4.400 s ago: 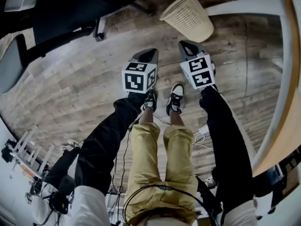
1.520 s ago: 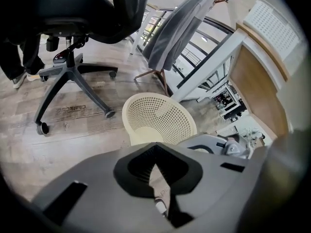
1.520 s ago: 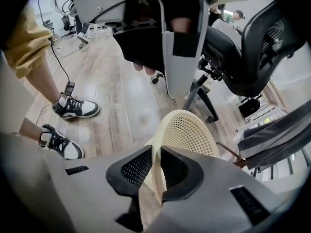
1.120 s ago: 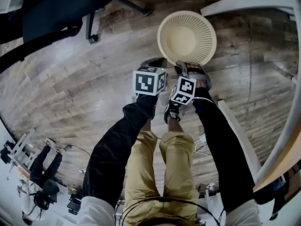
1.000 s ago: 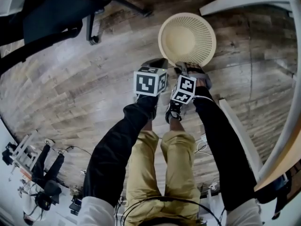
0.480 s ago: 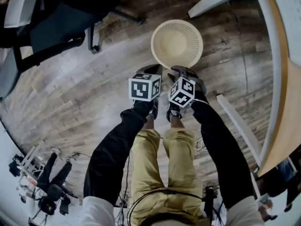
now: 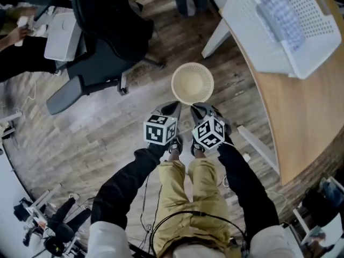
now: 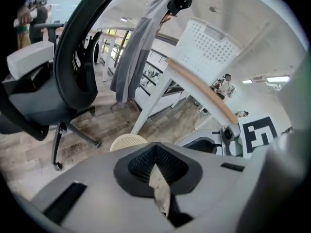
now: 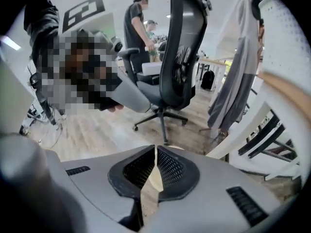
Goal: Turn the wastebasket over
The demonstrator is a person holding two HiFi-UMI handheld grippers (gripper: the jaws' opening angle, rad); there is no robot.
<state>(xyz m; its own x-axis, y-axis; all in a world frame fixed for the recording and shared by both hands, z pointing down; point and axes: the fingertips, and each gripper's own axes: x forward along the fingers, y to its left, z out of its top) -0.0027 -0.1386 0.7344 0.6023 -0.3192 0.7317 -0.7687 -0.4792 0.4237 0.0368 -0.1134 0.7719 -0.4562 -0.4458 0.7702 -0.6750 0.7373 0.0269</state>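
The cream mesh wastebasket (image 7: 192,83) stands upright on the wooden floor, mouth up, just ahead of both grippers. My left gripper (image 7: 173,108) hangs above and short of its near rim, jaws together and empty. My right gripper (image 7: 198,109) is beside it, also clear of the basket; its jaws are closing and almost meet, with nothing between them. In the left gripper view (image 8: 156,149) the basket's rim (image 8: 127,141) peeks over the jaws. In the right gripper view (image 9: 155,150) a cream sliver of the basket (image 9: 153,176) shows through the slit.
A black office chair (image 7: 99,47) stands to the left of the basket. A wooden desk (image 7: 301,106) with white legs (image 7: 216,34) curves along the right and carries a white perforated crate (image 7: 279,23). The person's shoes (image 7: 173,143) are under the grippers.
The basket, tilted over at first, now stands mouth up. Both grippers have let it go and risen well above it; the whole view has pulled back from the floor.
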